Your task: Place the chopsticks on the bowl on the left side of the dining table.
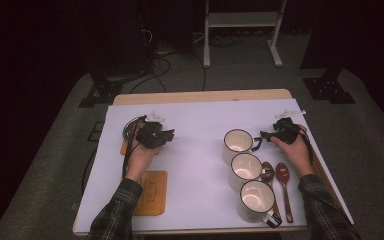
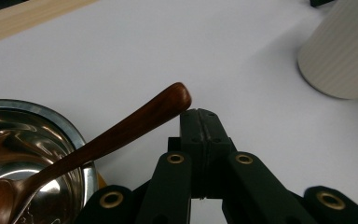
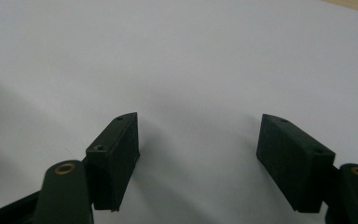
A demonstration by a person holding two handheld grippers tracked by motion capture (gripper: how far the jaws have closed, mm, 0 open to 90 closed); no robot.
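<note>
My left gripper (image 2: 200,114) is shut, its jaws pressed flat together with nothing between them. Just left of its tips lies the rounded handle end of a brown wooden spoon (image 2: 121,133), whose bowl rests in a shiny metal bowl (image 2: 70,130). In the high view the left gripper (image 1: 169,134) sits left of centre on the white sheet (image 1: 195,165). My right gripper (image 3: 198,140) stands open over bare white sheet. In the high view the right gripper (image 1: 263,135) is beside the farthest of three white mugs (image 1: 237,142).
The other two mugs (image 1: 246,167) (image 1: 256,197) line up toward the front edge, with two wooden spoons (image 1: 283,175) lying to their right. A tan wooden mat (image 1: 150,192) lies at the front left. A white ribbed mug (image 2: 340,56) stands ahead of the left gripper.
</note>
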